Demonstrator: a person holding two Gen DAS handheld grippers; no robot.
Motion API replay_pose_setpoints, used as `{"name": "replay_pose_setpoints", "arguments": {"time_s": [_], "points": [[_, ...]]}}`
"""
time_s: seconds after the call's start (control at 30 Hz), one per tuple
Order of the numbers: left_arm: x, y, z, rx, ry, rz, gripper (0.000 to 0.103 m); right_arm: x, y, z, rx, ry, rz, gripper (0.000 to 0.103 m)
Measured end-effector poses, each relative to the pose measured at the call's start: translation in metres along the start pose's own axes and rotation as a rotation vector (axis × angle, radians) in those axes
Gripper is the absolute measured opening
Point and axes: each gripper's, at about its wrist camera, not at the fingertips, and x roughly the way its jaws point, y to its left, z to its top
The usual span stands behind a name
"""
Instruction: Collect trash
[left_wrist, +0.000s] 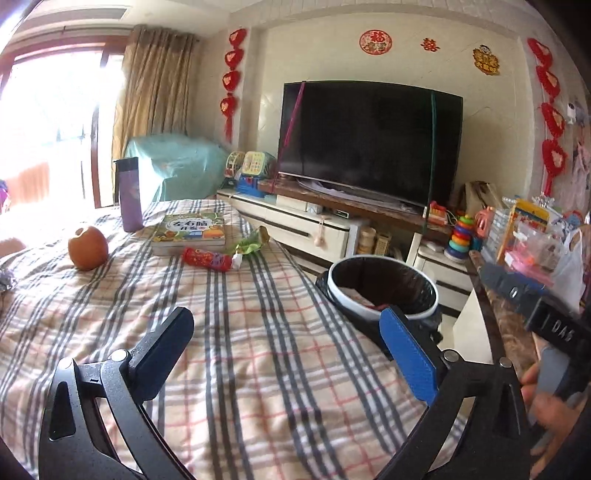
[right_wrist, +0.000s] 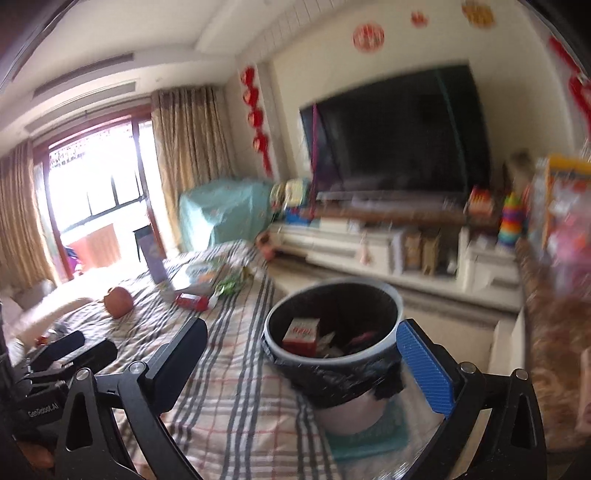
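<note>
A white trash bin (left_wrist: 384, 288) lined with a black bag stands beside the right edge of the plaid-covered table (left_wrist: 236, 317). In the right wrist view the bin (right_wrist: 332, 332) holds a red and white box (right_wrist: 301, 334) and other scraps. On the far part of the table lie a red wrapper (left_wrist: 208, 259) and a green wrapper (left_wrist: 251, 243), seen blurred in the right wrist view as the red wrapper (right_wrist: 192, 302) and the green wrapper (right_wrist: 231, 283). My left gripper (left_wrist: 288, 347) is open and empty above the cloth. My right gripper (right_wrist: 306, 362) is open and empty, just short of the bin.
An orange fruit (left_wrist: 88, 246), a book (left_wrist: 190, 232) and a purple flask (left_wrist: 129, 194) sit at the table's far end. A TV (left_wrist: 369, 144) on a low white cabinet (left_wrist: 306, 225) with toys stands behind. A cluttered marble-topped shelf (left_wrist: 513, 317) runs along the right.
</note>
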Motion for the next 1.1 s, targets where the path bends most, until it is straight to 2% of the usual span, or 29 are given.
{"name": "replay_pose_setpoints", "arguments": {"time_s": [0.1,0.3,0.57,0.83,1.1], "points": [[-0.004,0.002,-0.009,-0.001,0.016,0.019,0.103,-0.003,-0.005,-0.009,0.014,0.004,-0.014,0.103],[-0.024,0.0,-0.021,0.027,-0.048,0.082,0.103,-0.008,-0.012,-0.023,0.024,0.003,-0.044,0.103],[-0.036,0.008,-0.028,0.012,-0.096,0.155,0.103,-0.02,0.004,-0.025,-0.03,-0.048,-0.055,0.103],[-0.043,0.013,-0.031,0.014,-0.112,0.18,0.103,-0.024,0.015,-0.028,-0.058,-0.056,-0.05,0.103],[-0.042,0.013,-0.032,0.011,-0.094,0.163,0.103,-0.023,0.014,-0.028,-0.052,-0.051,-0.054,0.103]]}}
